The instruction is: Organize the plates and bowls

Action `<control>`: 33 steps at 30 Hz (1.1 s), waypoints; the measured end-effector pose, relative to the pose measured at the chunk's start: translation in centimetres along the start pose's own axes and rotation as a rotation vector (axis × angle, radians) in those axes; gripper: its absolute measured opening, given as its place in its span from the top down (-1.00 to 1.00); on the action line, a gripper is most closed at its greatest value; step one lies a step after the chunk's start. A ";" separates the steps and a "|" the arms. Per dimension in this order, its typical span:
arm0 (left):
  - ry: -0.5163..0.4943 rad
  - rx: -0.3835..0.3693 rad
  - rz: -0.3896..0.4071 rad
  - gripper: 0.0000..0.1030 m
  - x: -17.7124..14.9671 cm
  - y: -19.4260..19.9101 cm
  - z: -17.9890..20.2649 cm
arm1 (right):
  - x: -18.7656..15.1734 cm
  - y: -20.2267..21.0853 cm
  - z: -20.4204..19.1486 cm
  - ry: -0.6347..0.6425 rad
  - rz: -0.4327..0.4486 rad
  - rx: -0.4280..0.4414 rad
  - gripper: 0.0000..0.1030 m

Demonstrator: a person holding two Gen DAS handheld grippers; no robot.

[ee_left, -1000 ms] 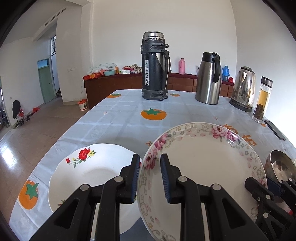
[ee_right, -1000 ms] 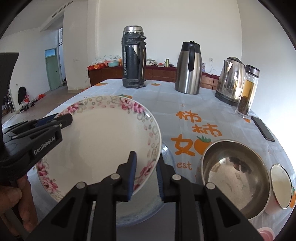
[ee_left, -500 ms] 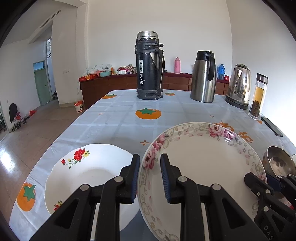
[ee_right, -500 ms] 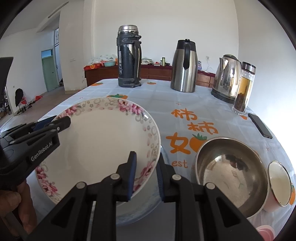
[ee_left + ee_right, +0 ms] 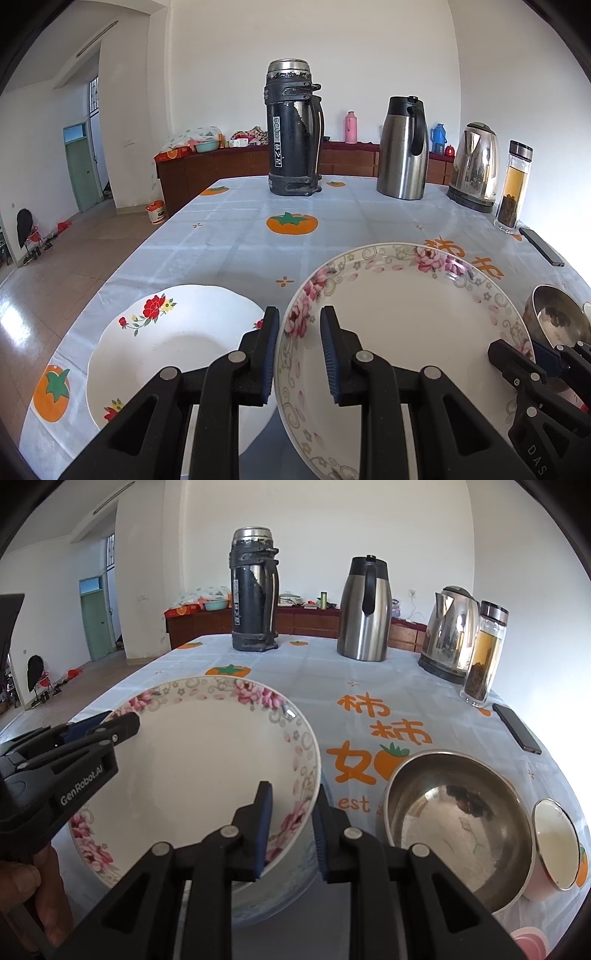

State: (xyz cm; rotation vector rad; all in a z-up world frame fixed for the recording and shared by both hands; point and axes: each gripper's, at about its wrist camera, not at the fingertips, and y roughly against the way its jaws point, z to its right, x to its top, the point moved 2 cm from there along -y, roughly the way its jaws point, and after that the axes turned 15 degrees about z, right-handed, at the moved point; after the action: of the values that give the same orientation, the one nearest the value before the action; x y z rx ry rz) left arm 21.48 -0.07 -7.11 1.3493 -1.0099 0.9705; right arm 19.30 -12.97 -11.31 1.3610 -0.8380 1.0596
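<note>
Counting plates (image 5: 406,314): 3 | steel bowl (image 5: 454,823): 1 | cup (image 5: 556,845): 1

Close wrist views; shared pink-flowered plate (image 5: 406,314)

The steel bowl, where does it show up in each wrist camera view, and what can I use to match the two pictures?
Left wrist view: the steel bowl sits at the far right edge, partly hidden behind the right tongs.
Right wrist view: it lies at lower right, in full view, beside the pink-flowered plate.
Shared landmark: the black flask at the far end of the table.
</note>
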 end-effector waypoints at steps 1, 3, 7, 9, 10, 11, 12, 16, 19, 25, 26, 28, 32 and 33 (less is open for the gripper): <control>-0.001 -0.001 0.000 0.51 0.0 0.0 0.0 | 0.0 0.0 0.0 -0.001 0.000 -0.001 0.59; -0.003 -0.005 -0.003 0.51 -0.1 0.0 0.1 | 0.0 0.0 0.1 -0.001 -0.001 -0.004 0.59; -0.007 -0.009 -0.007 0.51 -0.2 -0.2 0.2 | 0.0 0.0 0.3 -0.004 -0.003 -0.008 0.59; -0.009 -0.012 -0.008 0.51 -0.2 -0.2 0.3 | 0.0 0.0 0.3 -0.004 -0.003 -0.011 0.59; -0.010 -0.013 -0.008 0.51 -0.2 -0.2 0.4 | 0.0 0.0 0.3 -0.004 -0.003 -0.013 0.59; -0.011 -0.014 -0.008 0.51 -0.2 -0.2 0.4 | 0.0 0.0 0.3 -0.003 -0.002 -0.014 0.59; -0.012 -0.015 -0.008 0.51 -0.2 -0.2 0.5 | 0.0 0.0 0.3 -0.003 -0.002 -0.016 0.59; -0.016 -0.019 -0.010 0.51 -0.3 -0.3 0.6 | -0.1 0.0 0.3 -0.004 -0.003 -0.020 0.59; -0.019 -0.021 -0.009 0.51 -0.3 -0.3 0.7 | -0.1 0.1 0.3 -0.003 -0.003 -0.022 0.58; -0.023 -0.028 -0.012 0.51 -0.3 -0.4 0.9 | -0.1 0.1 0.5 -0.006 -0.003 -0.026 0.58; -0.024 -0.029 -0.012 0.51 -0.4 -0.4 0.9 | -0.1 0.2 0.5 -0.007 -0.003 -0.027 0.58; -0.025 -0.031 -0.013 0.51 -0.3 -0.3 1.0 | -0.1 0.2 0.6 -0.008 -0.004 -0.029 0.58; -0.026 -0.037 -0.018 0.51 -0.4 -0.4 1.1 | -0.1 0.2 0.8 -0.009 -0.004 -0.033 0.57; -0.027 -0.038 -0.019 0.51 -0.4 -0.4 1.1 | -0.1 0.2 0.8 -0.010 -0.004 -0.033 0.57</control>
State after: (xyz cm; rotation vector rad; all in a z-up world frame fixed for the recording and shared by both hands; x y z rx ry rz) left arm 21.78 -1.20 -7.63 1.3411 -1.0294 0.9170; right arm 19.16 -13.74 -11.23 1.3405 -0.8560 1.0320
